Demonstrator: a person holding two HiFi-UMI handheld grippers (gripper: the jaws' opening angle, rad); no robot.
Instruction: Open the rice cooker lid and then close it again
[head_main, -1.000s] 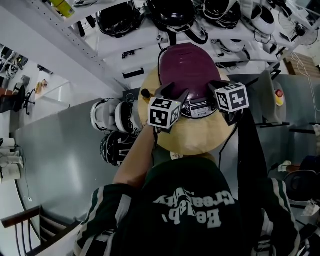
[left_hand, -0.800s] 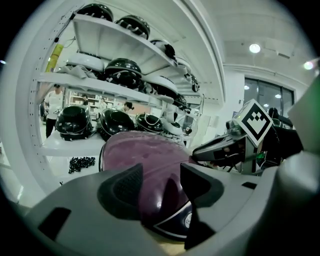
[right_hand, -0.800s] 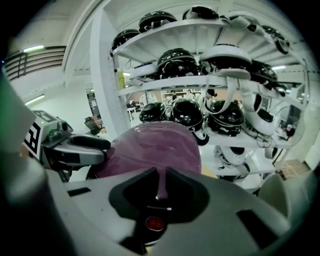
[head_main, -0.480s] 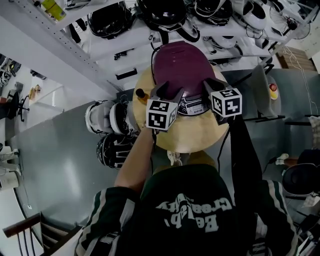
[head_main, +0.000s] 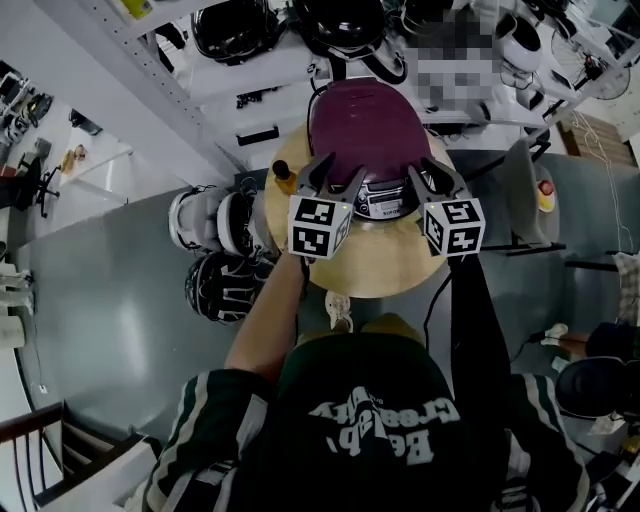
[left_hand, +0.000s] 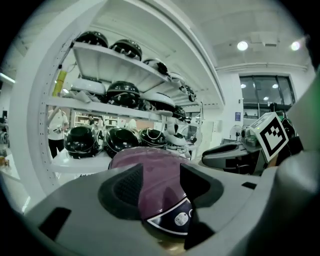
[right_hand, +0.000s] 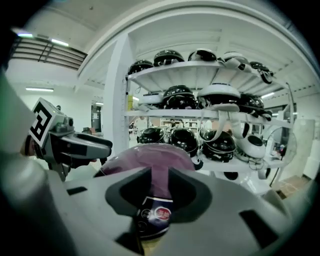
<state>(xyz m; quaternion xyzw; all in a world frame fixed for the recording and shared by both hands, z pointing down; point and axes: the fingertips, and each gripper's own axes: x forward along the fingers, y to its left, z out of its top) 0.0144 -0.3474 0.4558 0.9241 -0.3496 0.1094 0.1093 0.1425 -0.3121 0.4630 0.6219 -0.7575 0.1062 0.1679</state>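
The rice cooker (head_main: 368, 120) stands on a round wooden table (head_main: 385, 270), its purple domed lid down and its control panel facing me. My left gripper (head_main: 338, 175) hovers at the cooker's front left with its jaws open and only the purple lid (left_hand: 150, 157) showing through the gap (left_hand: 161, 172). My right gripper (head_main: 432, 178) is at the front right. Its jaws are opening, and nothing is pressed between them (right_hand: 159, 180). Beyond them I see the cooker (right_hand: 150, 152) and its front label.
White shelves (head_main: 250, 60) full of dark helmets stand right behind the table. Two more helmets (head_main: 215, 230) lie on the floor at its left. A small bottle (head_main: 285, 180) sits at the table's left edge. A grey unit with a red button (head_main: 545, 188) stands at the right.
Both grippers have drawn back a little from the cooker's front, so the control panel now shows between them. The right jaws stand wider apart than before.
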